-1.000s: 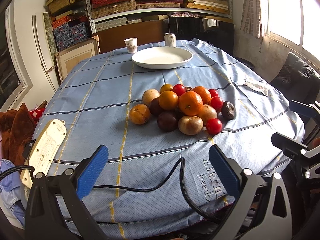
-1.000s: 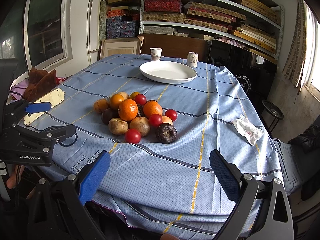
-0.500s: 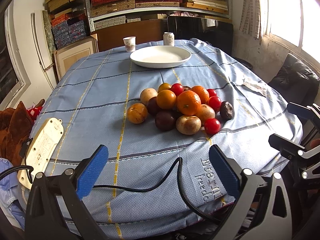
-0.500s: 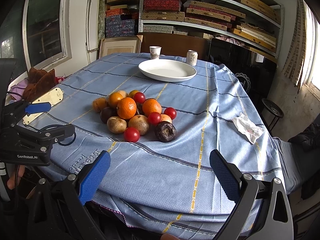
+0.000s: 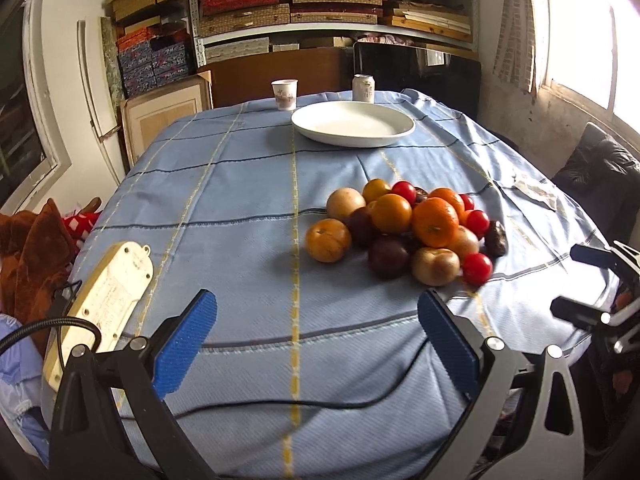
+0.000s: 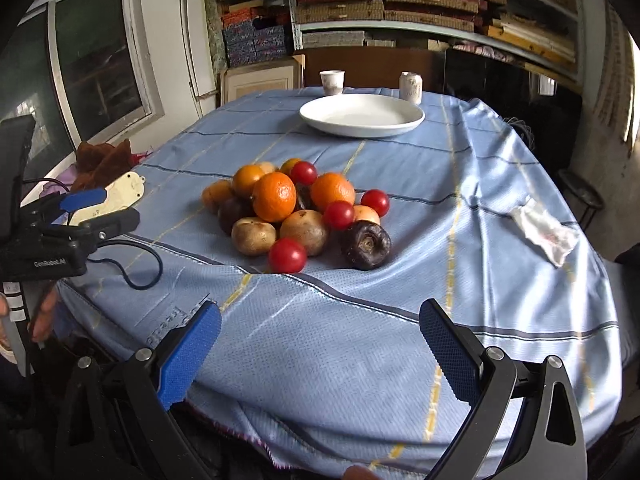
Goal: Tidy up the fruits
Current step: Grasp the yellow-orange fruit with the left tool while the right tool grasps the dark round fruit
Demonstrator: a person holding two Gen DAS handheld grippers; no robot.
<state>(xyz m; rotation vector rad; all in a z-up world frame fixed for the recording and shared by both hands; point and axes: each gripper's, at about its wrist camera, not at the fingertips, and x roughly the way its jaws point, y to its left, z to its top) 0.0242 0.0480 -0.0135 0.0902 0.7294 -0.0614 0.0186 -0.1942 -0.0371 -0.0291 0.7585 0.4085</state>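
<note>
A pile of fruit (image 5: 404, 232) lies on the blue tablecloth: oranges, red tomatoes, brown and dark purple fruits. It also shows in the right wrist view (image 6: 296, 216). A dark wrinkled fruit (image 6: 366, 245) sits at the pile's right edge. An empty white plate (image 5: 353, 123) stands at the far side, also in the right wrist view (image 6: 362, 115). My left gripper (image 5: 316, 340) is open and empty over the near table edge, left of the pile. My right gripper (image 6: 320, 344) is open and empty in front of the pile.
A white power strip (image 5: 102, 300) with a black cable (image 5: 304, 402) lies at the left edge. A paper cup (image 5: 285, 94) and a can (image 5: 363, 88) stand behind the plate. A crumpled wrapper (image 6: 546, 232) lies at the right. Shelves fill the back wall.
Both grippers have moved forward toward the table; the fruit pile looks nearer in both views. The left view has shifted so the pile sits further right. Nothing was grasped.
</note>
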